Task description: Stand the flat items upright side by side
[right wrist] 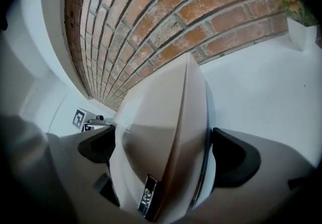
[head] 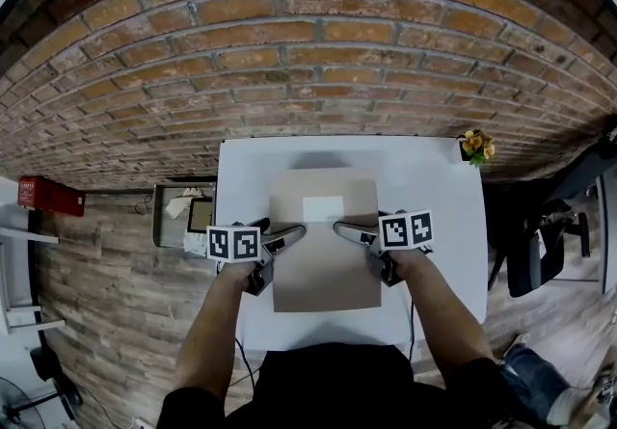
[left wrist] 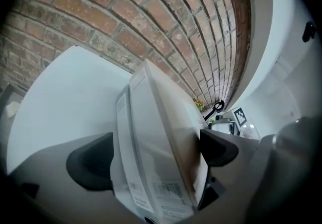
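A stack of flat items, a brown one (head: 325, 263) with a white label on top and white ones (left wrist: 143, 157) under it, lies held over the white table (head: 439, 215). My left gripper (head: 287, 238) is shut on the stack's left edge; its dark pads (left wrist: 90, 161) press both sides. My right gripper (head: 349, 230) is shut on the right edge. In the right gripper view the beige cover (right wrist: 156, 132) fills the space between the pads (right wrist: 235, 156). Whether the stack rests on the table or hangs above it is not clear.
A small pot of yellow flowers (head: 475, 146) stands at the table's far right corner, against the brick wall (head: 308, 41). A grey bin (head: 183, 215) sits left of the table. A red box (head: 48, 196) is farther left, a chair (head: 540, 249) at the right.
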A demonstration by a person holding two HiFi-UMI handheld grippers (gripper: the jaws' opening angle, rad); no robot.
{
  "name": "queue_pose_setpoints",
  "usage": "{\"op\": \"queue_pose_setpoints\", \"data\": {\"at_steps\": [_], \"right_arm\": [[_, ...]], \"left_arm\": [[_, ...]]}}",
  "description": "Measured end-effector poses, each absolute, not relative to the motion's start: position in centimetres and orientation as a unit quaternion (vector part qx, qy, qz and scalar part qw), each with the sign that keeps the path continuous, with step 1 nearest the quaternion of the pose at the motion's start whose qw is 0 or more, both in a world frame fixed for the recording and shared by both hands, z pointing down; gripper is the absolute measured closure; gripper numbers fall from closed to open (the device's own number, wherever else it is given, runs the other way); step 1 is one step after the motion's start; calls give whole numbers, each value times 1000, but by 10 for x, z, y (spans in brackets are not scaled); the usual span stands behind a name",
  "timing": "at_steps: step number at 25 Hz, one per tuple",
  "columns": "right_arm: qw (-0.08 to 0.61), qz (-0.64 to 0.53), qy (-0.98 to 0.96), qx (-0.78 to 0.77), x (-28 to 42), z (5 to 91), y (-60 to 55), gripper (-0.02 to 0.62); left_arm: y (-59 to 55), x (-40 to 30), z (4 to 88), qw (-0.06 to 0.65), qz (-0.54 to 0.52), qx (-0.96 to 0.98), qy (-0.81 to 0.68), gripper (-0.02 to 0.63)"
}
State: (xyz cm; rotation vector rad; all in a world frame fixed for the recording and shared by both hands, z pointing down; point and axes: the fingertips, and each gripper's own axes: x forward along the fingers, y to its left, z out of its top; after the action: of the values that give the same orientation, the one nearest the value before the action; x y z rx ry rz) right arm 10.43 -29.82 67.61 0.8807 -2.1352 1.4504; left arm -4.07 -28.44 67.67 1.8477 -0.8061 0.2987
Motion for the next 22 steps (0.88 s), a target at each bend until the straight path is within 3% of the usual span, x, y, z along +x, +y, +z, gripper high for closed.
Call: {"op": "queue_pose_setpoints", "data": {"at_steps": [4, 9, 16, 22], "right_arm": [[252, 529, -749, 309, 101, 688, -297, 9], [247, 556, -736, 296, 101, 692, -296, 9], [239, 576, -729, 281, 103, 692, -297, 9], [233, 576, -734, 275, 104, 689, -294, 9]], "left_arm": [[-283, -38, 683, 553, 113, 763, -315, 75], [-282, -32, 687, 583, 90, 754, -288, 66], [-290, -24, 680, 543, 128, 782, -277, 66], [-290, -24, 678, 550, 142, 781, -260, 67]]}}
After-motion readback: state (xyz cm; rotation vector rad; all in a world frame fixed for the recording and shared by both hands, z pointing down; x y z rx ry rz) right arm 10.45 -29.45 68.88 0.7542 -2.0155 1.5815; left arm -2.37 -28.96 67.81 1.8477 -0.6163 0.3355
